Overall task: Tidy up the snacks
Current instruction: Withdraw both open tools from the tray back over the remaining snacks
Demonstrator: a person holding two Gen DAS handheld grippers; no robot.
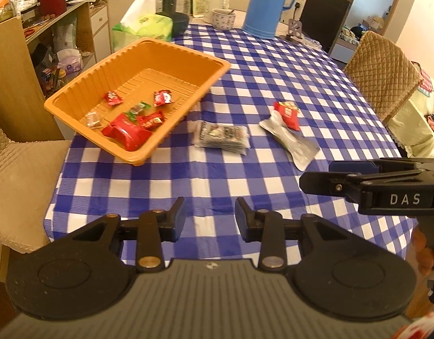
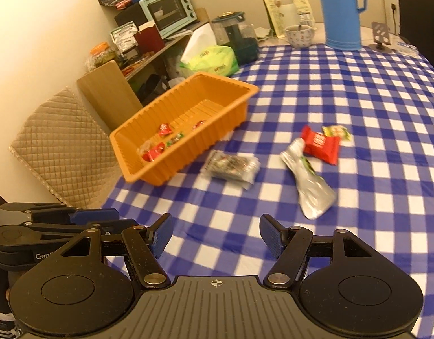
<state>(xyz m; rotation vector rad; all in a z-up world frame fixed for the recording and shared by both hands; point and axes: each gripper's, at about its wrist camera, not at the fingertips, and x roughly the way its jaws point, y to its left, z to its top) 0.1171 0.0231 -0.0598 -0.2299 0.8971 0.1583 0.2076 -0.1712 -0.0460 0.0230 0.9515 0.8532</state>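
Snacks: several wrapped candies inside orange tray; clear dark packet, silver pouch, red packet on desk right of tray. Left tongs and right tongs both open, empty.

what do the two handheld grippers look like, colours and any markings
Both the left gripper and the right gripper are black, with round disc housings, brass-coloured pivot pins, a ribbed grey centre plate bearing a small crosshair mark, and blue textured finger pads. White lettering shows on their sides: "DAS" and "Gen".
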